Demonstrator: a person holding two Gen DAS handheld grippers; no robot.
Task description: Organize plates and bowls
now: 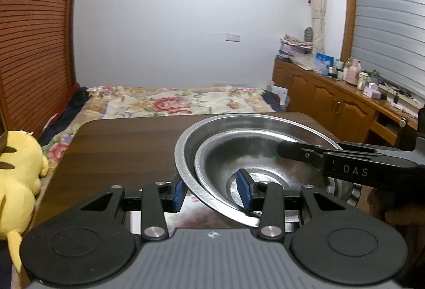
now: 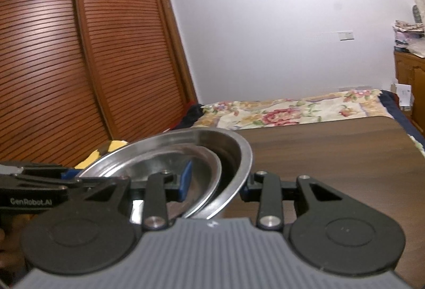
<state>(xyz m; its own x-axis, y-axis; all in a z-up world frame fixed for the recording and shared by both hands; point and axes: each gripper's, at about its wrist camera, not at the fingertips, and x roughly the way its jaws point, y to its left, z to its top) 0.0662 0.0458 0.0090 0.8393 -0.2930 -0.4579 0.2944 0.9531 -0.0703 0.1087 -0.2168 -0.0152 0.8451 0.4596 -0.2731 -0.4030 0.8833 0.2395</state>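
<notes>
Two steel bowls are nested on the dark wooden table point(image 1: 119, 145): a smaller inner bowl point(image 1: 255, 161) sits tilted inside a larger outer bowl point(image 1: 186, 153). My left gripper point(image 1: 212, 193) straddles their near-left rims, one blue pad point(image 1: 244, 190) inside the inner bowl, the other outside. My right gripper point(image 2: 215, 182) straddles the opposite rims of the outer bowl point(image 2: 239, 156) and inner bowl point(image 2: 170, 159), one blue pad point(image 2: 186, 180) inside. Its black fingers also show in the left wrist view point(image 1: 318, 153). Whether the pads press the rims is not clear.
A flat steel piece point(image 1: 196, 214) lies under the bowls near my left gripper. A yellow plush toy point(image 1: 18, 177) sits at the table's left edge. A flowered bed point(image 1: 172, 100) lies beyond the table, a louvred wardrobe point(image 2: 66, 63) on the left, wooden cabinets point(image 1: 332, 100) on the right.
</notes>
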